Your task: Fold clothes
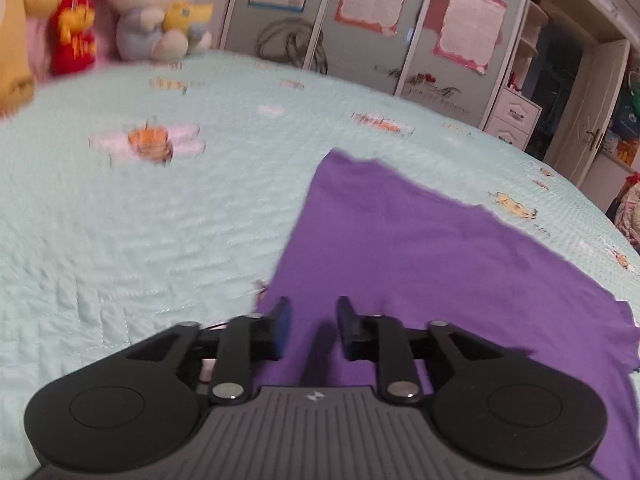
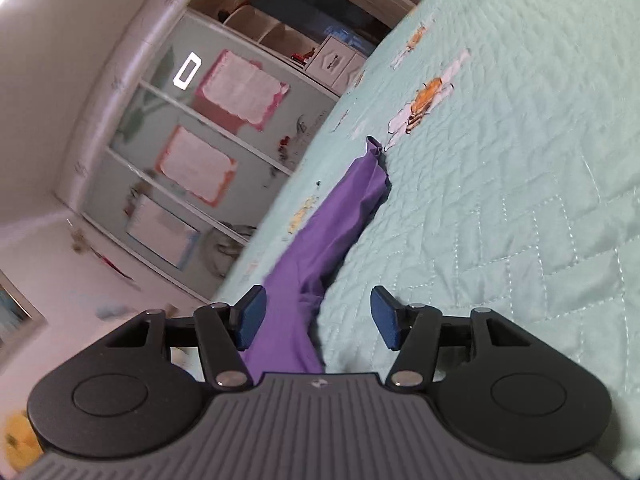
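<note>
A purple garment point(image 1: 432, 248) lies spread flat on the mint quilted bedspread point(image 1: 140, 220). My left gripper point(image 1: 312, 320) hovers over its near left edge, jaws a little apart, nothing pinched between the blue pads. In the right wrist view the picture is rolled steeply; the purple garment point(image 2: 320, 240) runs as a long folded strip away from the camera. My right gripper point(image 2: 318, 312) stands open over the strip's near end, and the cloth passes below the gap without touching either pad.
Plush toys point(image 1: 156, 12) and a red doll point(image 1: 74, 36) sit at the bed's far left. Wardrobe doors with pink-framed papers point(image 1: 468, 28) stand behind the bed, with white drawers point(image 1: 512, 116) and a doorway to the right. The bedspread point(image 2: 520, 200) carries bee and flower prints.
</note>
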Motion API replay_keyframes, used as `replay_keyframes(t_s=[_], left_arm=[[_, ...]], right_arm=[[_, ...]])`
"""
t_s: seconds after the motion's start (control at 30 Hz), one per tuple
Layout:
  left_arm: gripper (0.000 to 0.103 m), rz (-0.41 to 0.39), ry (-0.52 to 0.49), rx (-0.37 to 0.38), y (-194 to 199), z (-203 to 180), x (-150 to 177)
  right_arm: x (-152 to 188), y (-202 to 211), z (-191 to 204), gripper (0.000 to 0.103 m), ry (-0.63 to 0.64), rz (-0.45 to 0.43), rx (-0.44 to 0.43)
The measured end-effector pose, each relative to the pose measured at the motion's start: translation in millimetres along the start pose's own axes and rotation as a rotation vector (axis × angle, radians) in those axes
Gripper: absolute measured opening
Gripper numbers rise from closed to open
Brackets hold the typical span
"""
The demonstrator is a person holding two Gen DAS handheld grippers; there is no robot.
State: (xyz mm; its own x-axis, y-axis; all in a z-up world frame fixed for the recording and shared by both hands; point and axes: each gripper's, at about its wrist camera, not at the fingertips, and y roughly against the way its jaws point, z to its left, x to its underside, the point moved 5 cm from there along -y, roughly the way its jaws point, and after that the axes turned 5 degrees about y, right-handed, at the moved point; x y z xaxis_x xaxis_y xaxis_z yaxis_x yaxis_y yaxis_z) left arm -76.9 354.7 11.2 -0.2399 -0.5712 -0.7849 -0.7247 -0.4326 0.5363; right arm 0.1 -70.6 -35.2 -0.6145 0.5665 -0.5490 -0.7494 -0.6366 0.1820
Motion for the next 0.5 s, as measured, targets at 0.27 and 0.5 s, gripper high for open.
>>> replay_keyframes(t_s=[0.27,0.5], left_arm=[[0.043,0.026,-0.231,0.010,-5,-90,19],[0.044,0.226,-0.297,0.000,-36,-92,23]], right_arm=[[2,1,8,0.058,0.000,-0.008,-0.015],[4,1,6,0.058,-0.012,-0.027,-0.021]])
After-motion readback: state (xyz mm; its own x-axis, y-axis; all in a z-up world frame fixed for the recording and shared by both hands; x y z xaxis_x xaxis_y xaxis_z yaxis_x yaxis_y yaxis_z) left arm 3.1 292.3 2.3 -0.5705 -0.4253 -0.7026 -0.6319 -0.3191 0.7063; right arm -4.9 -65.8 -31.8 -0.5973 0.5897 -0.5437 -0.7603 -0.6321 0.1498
